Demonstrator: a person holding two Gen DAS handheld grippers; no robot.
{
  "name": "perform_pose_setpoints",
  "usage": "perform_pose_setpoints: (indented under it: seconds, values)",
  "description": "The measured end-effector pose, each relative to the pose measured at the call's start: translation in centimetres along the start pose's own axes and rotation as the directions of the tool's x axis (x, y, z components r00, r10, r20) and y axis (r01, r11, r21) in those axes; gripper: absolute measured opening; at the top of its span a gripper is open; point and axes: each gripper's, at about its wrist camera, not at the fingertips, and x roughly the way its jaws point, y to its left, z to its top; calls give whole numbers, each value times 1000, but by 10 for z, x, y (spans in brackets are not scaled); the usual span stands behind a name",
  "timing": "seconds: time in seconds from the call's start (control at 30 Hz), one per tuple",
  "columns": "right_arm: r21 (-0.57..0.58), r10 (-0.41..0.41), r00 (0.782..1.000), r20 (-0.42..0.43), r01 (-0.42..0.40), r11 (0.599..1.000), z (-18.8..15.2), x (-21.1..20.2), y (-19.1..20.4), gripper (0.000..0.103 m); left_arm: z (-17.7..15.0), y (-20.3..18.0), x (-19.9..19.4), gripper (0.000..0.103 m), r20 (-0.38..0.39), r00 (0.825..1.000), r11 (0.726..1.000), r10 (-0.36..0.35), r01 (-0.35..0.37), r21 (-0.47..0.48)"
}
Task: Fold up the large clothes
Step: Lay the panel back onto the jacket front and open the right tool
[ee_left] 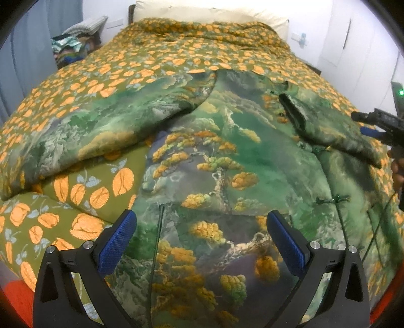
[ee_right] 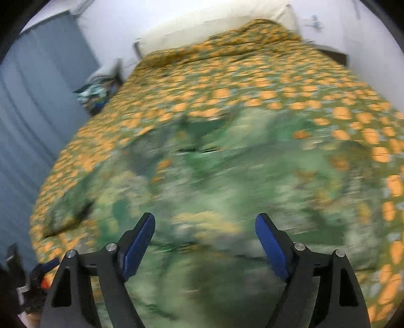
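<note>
Soft, even indoor light fills both views, with only faint shadows in the folds of the green printed garment (ee_left: 227, 156). The left wrist view is sharp at its centre. The right wrist view is heavily motion-blurred across the bed cover (ee_right: 252, 83), so fabric detail there is perhaps unreadable. Both fisheye pictures bend strongly and darken to black at the rims.

Bed: my bed (ee_left: 156, 58) wears an olive, orange-flowered bedspread
Headboard end: cream pillow (ee_left: 209, 12)
Walls: white wall (ee_left: 353, 30)
Left side: grey-blue curtain (ee_right: 32, 106), clothes pile (ee_left: 73, 48)
</note>
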Motion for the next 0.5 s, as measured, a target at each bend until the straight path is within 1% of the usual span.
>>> perform_pose_setpoints:
  seconds: [0.03,0.07,0.1,0.17,0.23,0.3,0.4,0.5]
  values:
    - [14,-20,1000,-16,20,1000,0,8,-6,81,-1,-1,1,102,-2,1000,1000,5,-5,9]
    - [31,-31,998,-53,32,999,-1,19,-12,81,-2,-2,3,102,-4,1000,1000,10,-10,16]
    - [63,-26,993,-114,33,997,-7,37,-20,81,-3,-4,4,102,-7,1000,999,19,-19,26]
    - [83,-18,988,-155,31,996,-15,51,-26,82,-5,-5,6,102,-13,1000,999,28,-28,40]
    - [60,-27,990,-137,35,998,-18,49,-20,82,-7,-6,8,102,-19,999,998,32,-31,50]
    - [52,3,992,-130,4,999,-18,39,-13,82,-7,-7,10,103,-32,999,998,28,-26,51]
    - [10,28,994,-110,-27,1000,-21,15,-2,81,-8,-6,17,102,-59,998,999,25,-22,40]
    - [-44,36,997,-66,-39,998,-30,-19,8,81,-9,-7,22,102,-77,996,999,35,-32,40]
